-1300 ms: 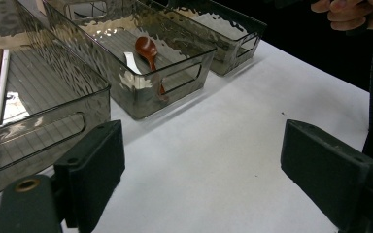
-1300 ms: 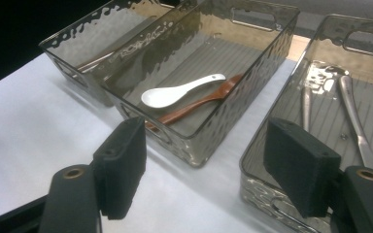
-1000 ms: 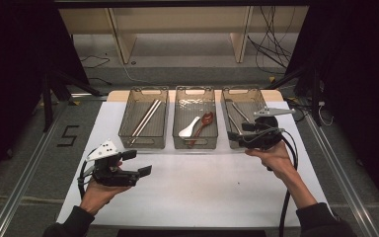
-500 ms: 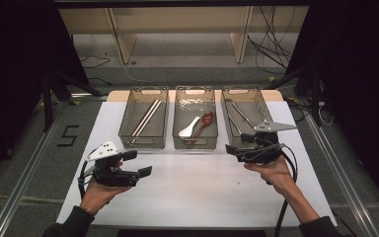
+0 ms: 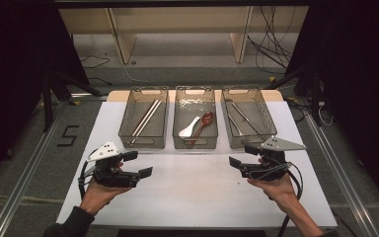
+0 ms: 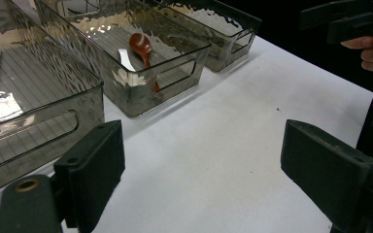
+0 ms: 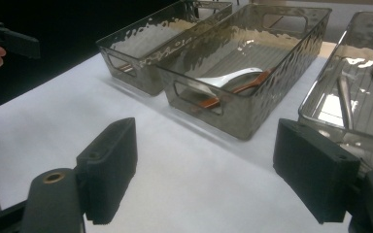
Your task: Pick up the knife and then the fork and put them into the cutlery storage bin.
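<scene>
left tongs (image 5: 139, 164): near left over the white table (image 5: 192, 197), jaws spread wide, nothing between them, pointing right toward the middle

right tongs (image 5: 242, 155): near right, jaws just as wide and empty, aimed left and slightly toward the bins

left bin (image 5: 143, 123): far left of the row, a pair of chopsticks (image 5: 145, 118) lying lengthwise inside

middle bin (image 5: 195, 123): white spoon (image 5: 190, 127) and red-brown spoon (image 5: 205, 121) lying together, red one seeming to overlap the white

right bin (image 5: 246, 123): metal utensils (image 5: 239, 116) on the floor of it, kind too hard to tell

task's thing: none named, so likely one of the binned pieces, all sitting at the far side beyond both tongs

risk, bin walls: tall clear sides, easy to clip with a wide jaw on the way in and shove a light bin across the table

risk, spoons: overlapping pair, a pinch on one likely to drag or flip the other

risk, chopsticks: thin and flat on the bottom, prone to rolling out of a shallow grip

risk, tongs meeting: both aimed inward, collision possible if both head for the middle bin
</scene>
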### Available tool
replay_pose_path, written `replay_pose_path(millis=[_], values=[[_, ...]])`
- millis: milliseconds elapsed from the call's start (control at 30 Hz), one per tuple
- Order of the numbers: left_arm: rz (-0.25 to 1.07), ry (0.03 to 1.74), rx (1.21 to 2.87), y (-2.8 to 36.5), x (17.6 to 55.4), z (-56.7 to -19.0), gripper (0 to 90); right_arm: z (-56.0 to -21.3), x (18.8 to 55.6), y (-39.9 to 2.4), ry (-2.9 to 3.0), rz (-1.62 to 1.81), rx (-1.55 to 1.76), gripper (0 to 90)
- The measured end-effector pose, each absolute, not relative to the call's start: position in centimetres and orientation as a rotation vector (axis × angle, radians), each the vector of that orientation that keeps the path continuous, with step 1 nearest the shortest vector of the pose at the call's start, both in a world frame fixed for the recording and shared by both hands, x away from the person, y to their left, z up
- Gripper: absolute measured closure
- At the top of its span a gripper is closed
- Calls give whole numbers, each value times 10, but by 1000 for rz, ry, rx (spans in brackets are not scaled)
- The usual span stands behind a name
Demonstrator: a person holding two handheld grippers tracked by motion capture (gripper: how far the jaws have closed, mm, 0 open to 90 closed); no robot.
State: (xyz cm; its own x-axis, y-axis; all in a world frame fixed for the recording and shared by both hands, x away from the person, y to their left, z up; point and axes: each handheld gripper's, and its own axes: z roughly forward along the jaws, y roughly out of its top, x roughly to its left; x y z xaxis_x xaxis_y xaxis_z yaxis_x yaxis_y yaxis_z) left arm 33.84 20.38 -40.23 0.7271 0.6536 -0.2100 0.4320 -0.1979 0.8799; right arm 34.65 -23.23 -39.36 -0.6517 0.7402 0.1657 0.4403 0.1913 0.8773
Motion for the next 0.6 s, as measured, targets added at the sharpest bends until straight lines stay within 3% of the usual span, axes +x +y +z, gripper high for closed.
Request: replay_pose_path(millis=[600], values=[[246, 843, 1830, 202, 336, -403, 155, -407, 321, -239, 2177, 1438, 1092, 240]])
